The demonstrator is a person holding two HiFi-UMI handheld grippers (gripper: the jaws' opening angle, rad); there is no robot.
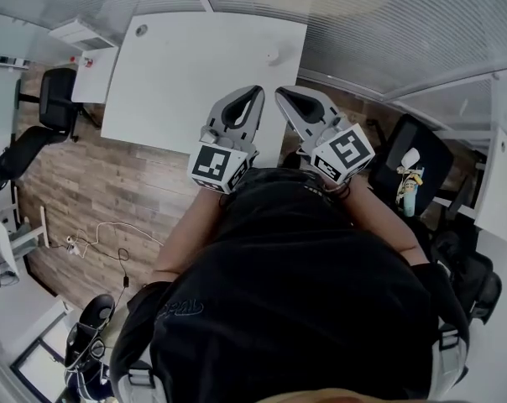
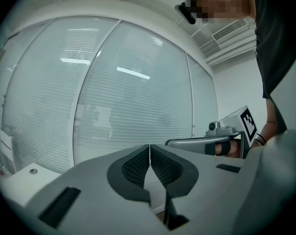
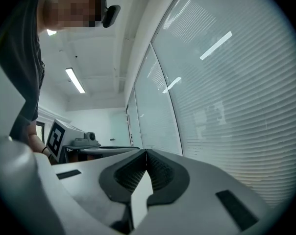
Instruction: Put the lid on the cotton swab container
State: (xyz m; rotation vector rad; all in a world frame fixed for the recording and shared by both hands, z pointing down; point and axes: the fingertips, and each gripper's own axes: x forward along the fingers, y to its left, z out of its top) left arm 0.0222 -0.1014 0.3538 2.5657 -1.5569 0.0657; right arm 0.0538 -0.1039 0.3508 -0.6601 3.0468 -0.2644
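No cotton swab container or lid can be made out for certain. In the head view a small pale object (image 1: pixel 274 57) sits near the far right corner of the white table (image 1: pixel 195 82); what it is I cannot tell. My left gripper (image 1: pixel 255 92) and right gripper (image 1: pixel 283 94) are held side by side over the table's near edge, tips almost meeting. Both are shut with nothing between the pads. The left gripper view shows its closed jaws (image 2: pixel 149 150) against a blinded glass wall, with the right gripper (image 2: pixel 221 140) beside them. In the right gripper view the closed jaws (image 3: pixel 146 153) face the same glass.
A small round fitting (image 1: pixel 141 30) is set in the table's far left corner. Black office chairs stand at the left (image 1: pixel 35 133) and right (image 1: pixel 409 162), the right one carrying small items. Cables (image 1: pixel 102 240) lie on the wooden floor. A glass wall with blinds (image 2: pixel 113 97) runs behind the table.
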